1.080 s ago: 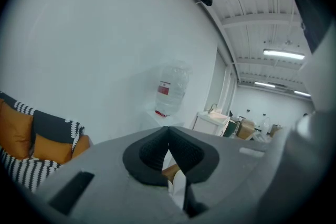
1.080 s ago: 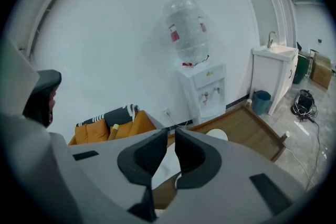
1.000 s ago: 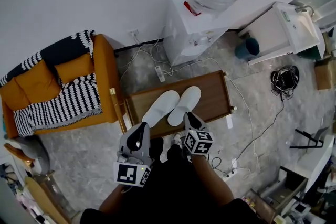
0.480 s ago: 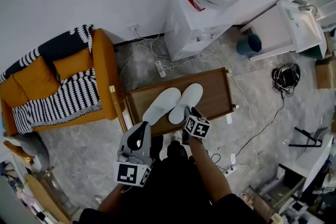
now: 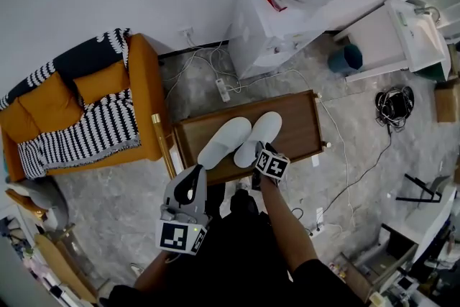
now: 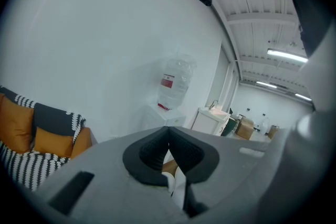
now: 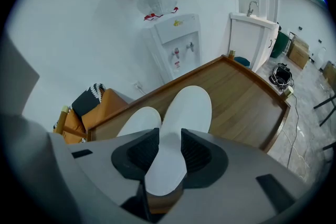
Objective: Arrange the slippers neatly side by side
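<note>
Two white slippers lie close together, toes pointing away from me, on a low brown wooden table [image 5: 296, 127]: the left slipper [image 5: 223, 142] and the right slipper [image 5: 259, 136]. My right gripper [image 5: 261, 150] points steeply down at the right slipper's heel. In the right gripper view its jaws have just been opening, and my right gripper [image 7: 169, 150] stands open with the right slipper [image 7: 187, 106] showing in the gap between them; the left slipper [image 7: 137, 122] lies beside it. My left gripper [image 5: 192, 177] hangs near my body, short of the table. In its own view my left gripper [image 6: 168, 140] is shut and holds nothing.
A white water dispenser [image 5: 269, 25] with a big bottle stands behind the table. An orange sofa [image 5: 140, 104] with a striped blanket is at the left. A power strip and cables [image 5: 224, 90] lie on the floor. A white cabinet [image 5: 392, 39] and a blue bin [image 5: 346, 57] stand at the right.
My right gripper has dropped from in front of my body down to the heel of the right slipper. The left gripper and both slippers have stayed where they were.
</note>
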`<action>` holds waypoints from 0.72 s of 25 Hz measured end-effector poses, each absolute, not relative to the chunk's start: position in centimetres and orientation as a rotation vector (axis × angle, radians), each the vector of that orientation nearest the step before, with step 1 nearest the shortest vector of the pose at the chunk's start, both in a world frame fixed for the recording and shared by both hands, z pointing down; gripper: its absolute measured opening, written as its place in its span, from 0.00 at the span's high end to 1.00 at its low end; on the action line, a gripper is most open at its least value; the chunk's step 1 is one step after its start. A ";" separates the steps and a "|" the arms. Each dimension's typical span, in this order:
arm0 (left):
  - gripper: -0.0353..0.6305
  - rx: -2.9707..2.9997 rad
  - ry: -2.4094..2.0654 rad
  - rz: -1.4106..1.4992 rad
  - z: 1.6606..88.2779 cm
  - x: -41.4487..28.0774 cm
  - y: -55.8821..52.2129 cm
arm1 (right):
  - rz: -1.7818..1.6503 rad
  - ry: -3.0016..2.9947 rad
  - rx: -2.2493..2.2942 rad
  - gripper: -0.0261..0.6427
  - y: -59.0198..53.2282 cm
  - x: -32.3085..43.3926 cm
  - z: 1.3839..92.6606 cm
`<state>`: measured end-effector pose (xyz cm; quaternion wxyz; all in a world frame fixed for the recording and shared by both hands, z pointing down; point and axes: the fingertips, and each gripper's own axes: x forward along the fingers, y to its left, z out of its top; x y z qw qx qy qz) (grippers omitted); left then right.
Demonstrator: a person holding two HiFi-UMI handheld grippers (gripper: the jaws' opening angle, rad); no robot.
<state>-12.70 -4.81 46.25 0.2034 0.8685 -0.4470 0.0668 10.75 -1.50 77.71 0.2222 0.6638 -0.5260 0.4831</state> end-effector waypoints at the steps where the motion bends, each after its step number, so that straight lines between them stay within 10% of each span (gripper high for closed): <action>1: 0.93 2.421 -1.248 0.187 46.3 -12.8 -4.8 | 1.334 -1.450 1.831 0.80 -1.6 10.8 78.0; 18: 0.93 2.398 -1.236 0.176 46.9 -14.1 -5.2 | 1.312 -1.404 1.798 0.91 -1.6 11.2 78.8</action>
